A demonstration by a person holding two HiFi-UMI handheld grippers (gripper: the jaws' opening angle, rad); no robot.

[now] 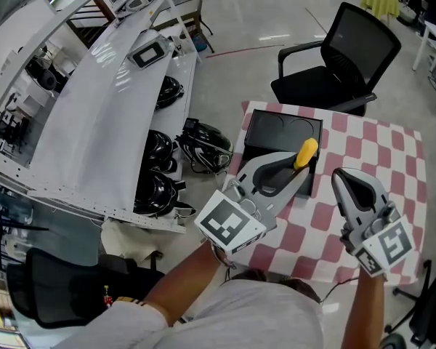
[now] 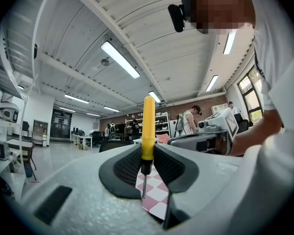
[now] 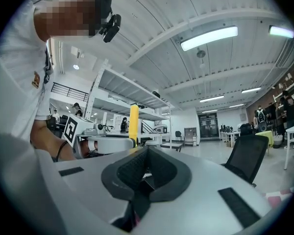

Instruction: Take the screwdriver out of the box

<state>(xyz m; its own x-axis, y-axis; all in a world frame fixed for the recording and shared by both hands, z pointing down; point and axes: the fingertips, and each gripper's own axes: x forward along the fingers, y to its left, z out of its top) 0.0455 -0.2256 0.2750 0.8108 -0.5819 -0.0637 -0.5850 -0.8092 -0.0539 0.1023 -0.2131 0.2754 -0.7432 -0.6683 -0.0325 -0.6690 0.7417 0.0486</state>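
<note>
A screwdriver [image 1: 306, 152] with a yellow handle and a thin metal shaft stands upright between the pads of my left gripper [image 1: 287, 167], which is shut on it. It hangs above the near edge of the open black box [image 1: 276, 133] on the checked table. In the left gripper view the screwdriver [image 2: 148, 131] rises from the jaws of the left gripper [image 2: 147, 168] with its tip pointing down. My right gripper [image 1: 352, 184] hovers to the right of the box, level, with its jaws together and nothing between them. In the right gripper view, past the right gripper [image 3: 144, 173], the yellow handle [image 3: 134, 119] shows to the left.
The red-and-white checked table [image 1: 392, 166] carries the box. A black office chair [image 1: 341, 64] stands beyond it. A white shelf unit [image 1: 94, 122] with helmets and cables runs along the left. Other people stand far off in the room.
</note>
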